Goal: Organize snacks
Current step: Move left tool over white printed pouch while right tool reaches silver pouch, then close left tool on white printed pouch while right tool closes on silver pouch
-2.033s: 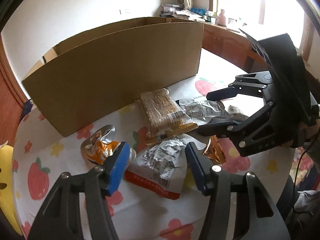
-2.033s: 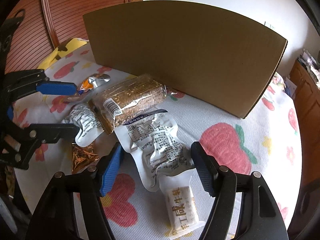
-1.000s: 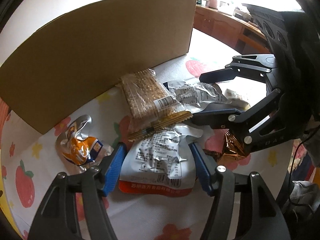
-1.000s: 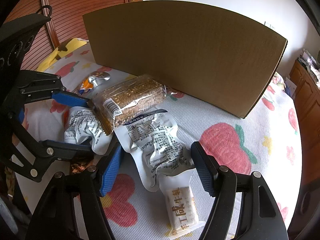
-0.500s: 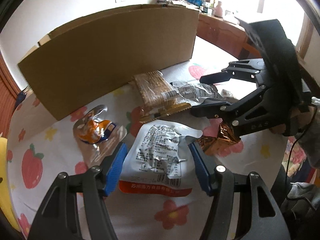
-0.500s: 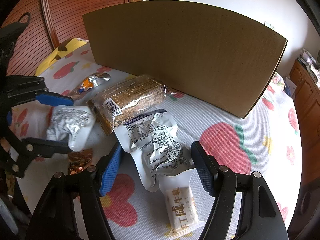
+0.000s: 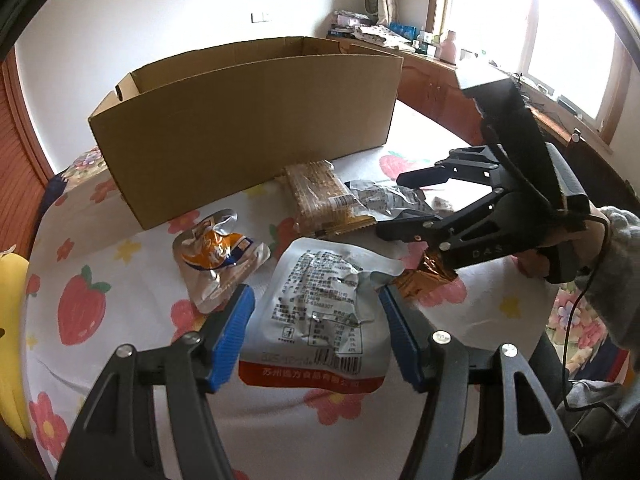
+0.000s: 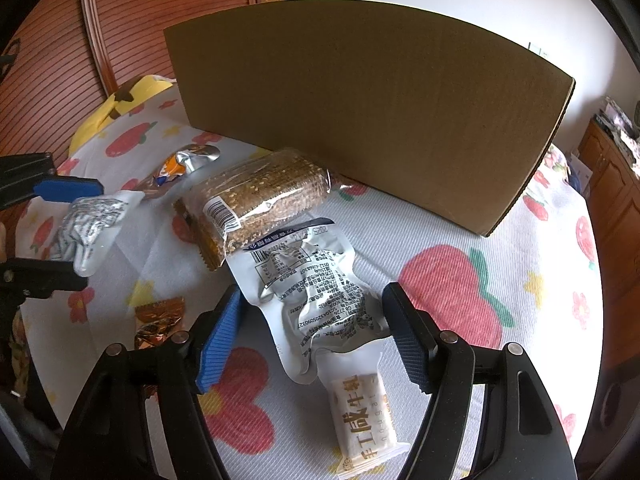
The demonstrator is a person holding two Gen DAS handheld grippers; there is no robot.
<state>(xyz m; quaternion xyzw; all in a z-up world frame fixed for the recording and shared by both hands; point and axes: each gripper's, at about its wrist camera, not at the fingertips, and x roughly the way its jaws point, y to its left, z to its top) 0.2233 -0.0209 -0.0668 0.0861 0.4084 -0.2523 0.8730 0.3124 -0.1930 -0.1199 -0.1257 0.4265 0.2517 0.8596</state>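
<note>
My left gripper [image 7: 314, 330] is clamped on a silver snack pouch [image 7: 320, 308], lifted above the strawberry tablecloth [image 7: 132, 288]. My right gripper [image 8: 312, 338] hangs open over another pouch [image 8: 316, 292] beside the cardboard box [image 8: 360, 112].

My left gripper [image 7: 316, 332] angled down, blue pads clamped on silver packet [image 7: 320, 308]. My right gripper [image 8: 312, 336] angled down, jaws apart, gripping nothing.

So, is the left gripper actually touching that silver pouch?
Touching. The right wrist view shows the left gripper with its blue pad pressed on the upper edge of the silver pouch and its other finger against the lower edge.
</note>
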